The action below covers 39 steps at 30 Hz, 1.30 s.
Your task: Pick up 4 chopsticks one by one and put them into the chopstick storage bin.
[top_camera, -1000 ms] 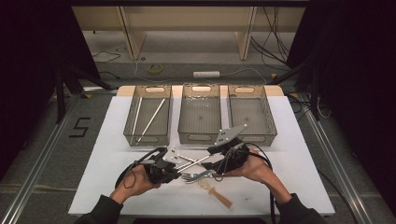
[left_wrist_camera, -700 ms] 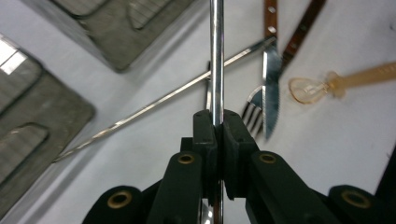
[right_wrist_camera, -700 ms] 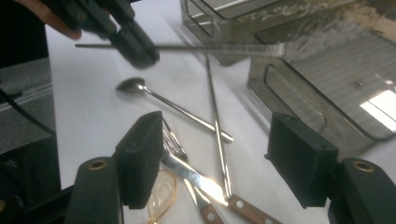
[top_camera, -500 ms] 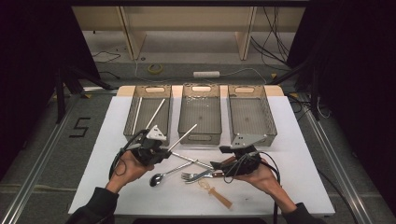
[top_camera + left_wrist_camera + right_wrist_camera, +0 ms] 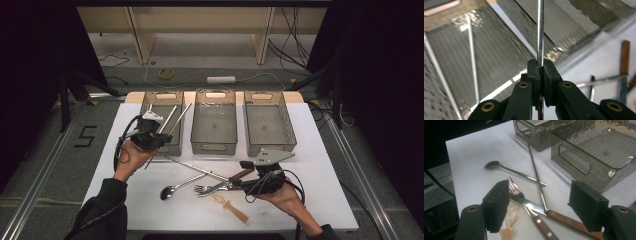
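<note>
On the white table, three clear bins stand in a row. The left gripper clamps a metal chopstick over the left bin. The right gripper, jaws just opened wide, grips nothing above the wooden-handled forks.

trays behind | cutlery before them; spoon leftmost

Two empty bins and sit side by side at the far edge of the white surface. Beyond it, on the floor, lie a tape roll and a white power strip.
</note>
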Available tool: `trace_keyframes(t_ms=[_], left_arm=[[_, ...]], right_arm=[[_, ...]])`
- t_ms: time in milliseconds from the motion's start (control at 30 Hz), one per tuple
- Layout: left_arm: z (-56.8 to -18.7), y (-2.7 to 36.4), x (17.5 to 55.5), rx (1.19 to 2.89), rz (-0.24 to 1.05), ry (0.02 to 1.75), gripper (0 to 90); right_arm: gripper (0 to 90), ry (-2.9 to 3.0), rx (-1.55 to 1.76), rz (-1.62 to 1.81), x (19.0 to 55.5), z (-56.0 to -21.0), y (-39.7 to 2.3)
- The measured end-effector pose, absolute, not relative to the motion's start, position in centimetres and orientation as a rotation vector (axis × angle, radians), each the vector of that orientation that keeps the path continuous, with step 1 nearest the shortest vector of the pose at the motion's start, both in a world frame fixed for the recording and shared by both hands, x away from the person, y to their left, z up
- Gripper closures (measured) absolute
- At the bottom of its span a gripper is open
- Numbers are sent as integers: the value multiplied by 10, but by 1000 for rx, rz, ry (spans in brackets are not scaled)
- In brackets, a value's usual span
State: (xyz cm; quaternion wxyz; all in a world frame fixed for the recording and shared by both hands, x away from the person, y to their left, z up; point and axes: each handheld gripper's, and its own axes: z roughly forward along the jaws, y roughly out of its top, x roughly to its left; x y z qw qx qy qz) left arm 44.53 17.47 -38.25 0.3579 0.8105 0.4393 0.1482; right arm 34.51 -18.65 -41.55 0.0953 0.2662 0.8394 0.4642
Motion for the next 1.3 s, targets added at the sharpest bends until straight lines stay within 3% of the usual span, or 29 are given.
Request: trace_keyframes(t_ms=[800,1300], left_arm=[[-387,207,527,1930,532,1392,850],[-416,214,536,1948,528,1460,841]], right_arm=[[317,2483,769,1414,340,-417,-183],[317,2501,759,1414,340,-417,-180]])
